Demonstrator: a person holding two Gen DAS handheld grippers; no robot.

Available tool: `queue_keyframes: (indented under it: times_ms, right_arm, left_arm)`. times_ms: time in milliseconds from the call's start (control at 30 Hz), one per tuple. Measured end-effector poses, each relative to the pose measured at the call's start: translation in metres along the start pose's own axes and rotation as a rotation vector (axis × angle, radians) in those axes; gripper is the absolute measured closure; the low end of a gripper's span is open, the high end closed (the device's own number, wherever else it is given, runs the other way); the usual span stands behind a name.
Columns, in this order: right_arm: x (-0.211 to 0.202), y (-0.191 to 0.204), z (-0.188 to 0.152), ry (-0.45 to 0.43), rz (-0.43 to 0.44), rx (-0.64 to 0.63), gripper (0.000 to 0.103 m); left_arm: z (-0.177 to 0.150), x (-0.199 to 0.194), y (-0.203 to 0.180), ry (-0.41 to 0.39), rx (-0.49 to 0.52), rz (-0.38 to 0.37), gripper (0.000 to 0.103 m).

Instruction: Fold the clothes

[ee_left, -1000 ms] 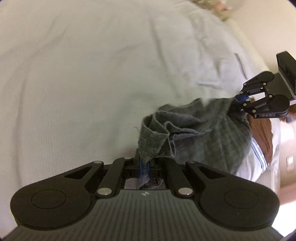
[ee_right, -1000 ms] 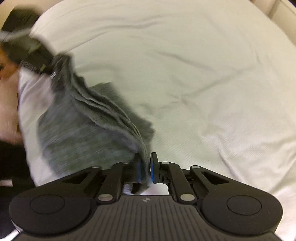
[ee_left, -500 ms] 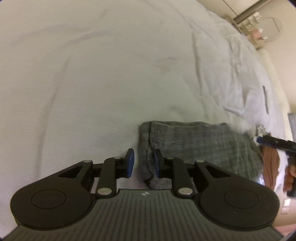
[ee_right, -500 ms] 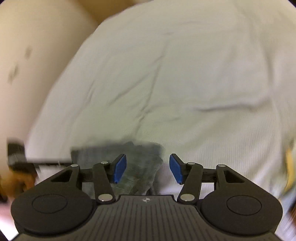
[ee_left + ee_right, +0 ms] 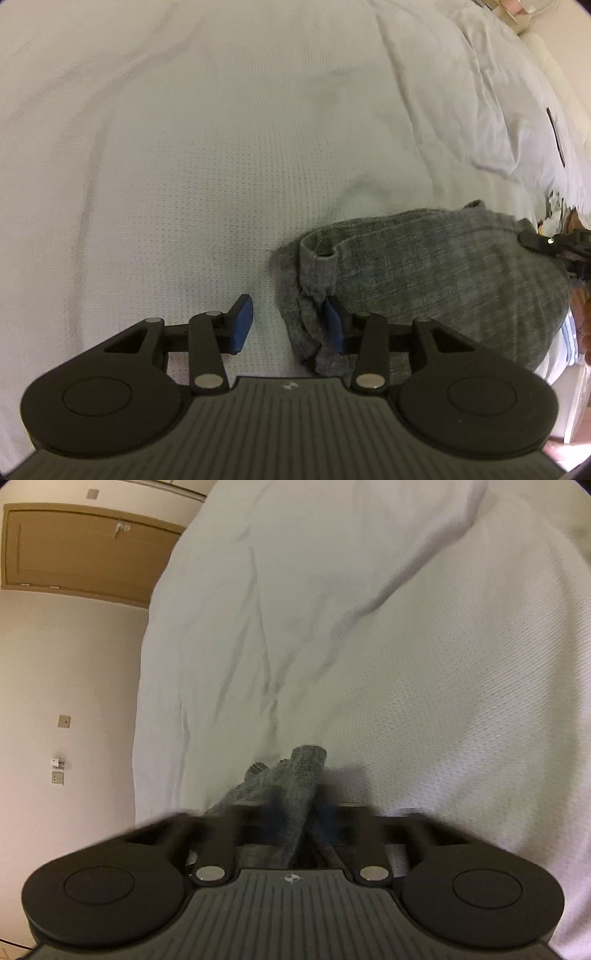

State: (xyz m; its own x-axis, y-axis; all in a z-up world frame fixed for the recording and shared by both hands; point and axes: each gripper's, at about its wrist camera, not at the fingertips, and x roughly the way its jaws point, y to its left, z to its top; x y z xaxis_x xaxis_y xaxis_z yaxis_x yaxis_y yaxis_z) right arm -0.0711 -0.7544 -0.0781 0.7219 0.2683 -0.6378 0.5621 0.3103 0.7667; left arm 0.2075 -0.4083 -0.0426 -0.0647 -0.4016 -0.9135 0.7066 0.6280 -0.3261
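A grey knit garment (image 5: 443,277) lies folded in a thick strip on the white bedspread (image 5: 184,147). My left gripper (image 5: 288,325) is open at the garment's left end. Its right finger rests against the bunched edge, and its left finger is over bare bedspread. My right gripper (image 5: 535,240) shows at the garment's far right end. In the right wrist view my right gripper (image 5: 301,812) is blurred, with its fingers drawn in close on a ridge of the grey garment (image 5: 299,775), which runs between them.
The bedspread (image 5: 406,664) fills most of both views, with creases. Its edge drops to a cream wall with a brown door (image 5: 74,550) and wall sockets (image 5: 55,775). A white and blue striped cloth (image 5: 569,332) lies by the bed's right edge. A small dark item (image 5: 554,129) lies further up the bed.
Both grippers let go of the garment and it dropped flat onto the bed. The left gripper has opened wider. The right gripper turned toward the garment's end and closed in on it.
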Motion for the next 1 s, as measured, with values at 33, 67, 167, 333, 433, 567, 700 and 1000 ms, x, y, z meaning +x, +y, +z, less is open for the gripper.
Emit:
queue_keyframes:
  times_ms: [33,67,167,333,433,567,700,1000]
  right_arm:
    - [-0.002,0.008,0.001,-0.001,-0.017,-0.045,0.094]
    - [-0.003,0.016,0.002,-0.002,-0.032,-0.091,0.096]
    - [-0.005,0.043,0.009,-0.036,-0.028,-0.219,0.098]
    - [0.023,0.044,0.02,0.001,-0.042,-0.271,0.097]
    - [0.029,0.034,0.022,-0.023,-0.077,-0.252,0.076]
    - [-0.005,0.024,0.011,-0.159,-0.075,-0.225,0.064]
    - [-0.046,0.023,-0.029,-0.228,-0.037,-0.236,0.064]
    - [-0.068,0.029,-0.097,-0.223,-0.027,-0.288,0.058]
  left_arm:
    - [0.001,-0.002,0.0,-0.007,0.003,-0.015,0.094]
    - [0.002,-0.003,0.0,-0.014,0.006,-0.031,0.098]
    - [-0.003,-0.023,-0.005,-0.107,0.044,-0.03,0.098]
    - [-0.02,-0.02,0.009,-0.11,-0.039,-0.005,0.097]
    - [-0.021,-0.011,0.011,-0.095,-0.046,0.009,0.092]
    - [-0.025,-0.026,0.013,-0.144,-0.032,0.043,0.077]
    - [-0.04,-0.054,0.0,-0.216,0.042,0.139,0.081]
    - [-0.074,-0.063,-0.118,-0.312,0.455,-0.02,0.08]
